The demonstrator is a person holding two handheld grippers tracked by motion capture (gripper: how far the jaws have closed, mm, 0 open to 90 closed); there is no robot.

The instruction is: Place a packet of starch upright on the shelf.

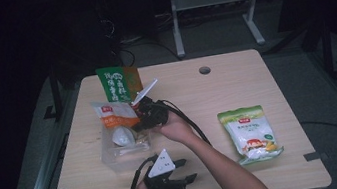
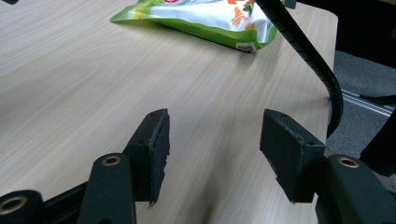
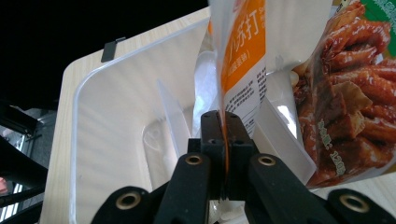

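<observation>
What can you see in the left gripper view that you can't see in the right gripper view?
The left gripper view has the green and white bag lying flat, a black cable, and the left gripper with its jaws apart and nothing between them. The right gripper view has the right gripper pinching the orange and white packet over the clear plastic box, beside a snack bag. Both have the wooden table.

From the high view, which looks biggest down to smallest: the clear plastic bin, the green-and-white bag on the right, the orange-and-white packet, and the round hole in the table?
1. clear plastic bin
2. green-and-white bag, close to the bin, so that order is unsure
3. orange-and-white packet, partly hidden
4. round hole
</observation>
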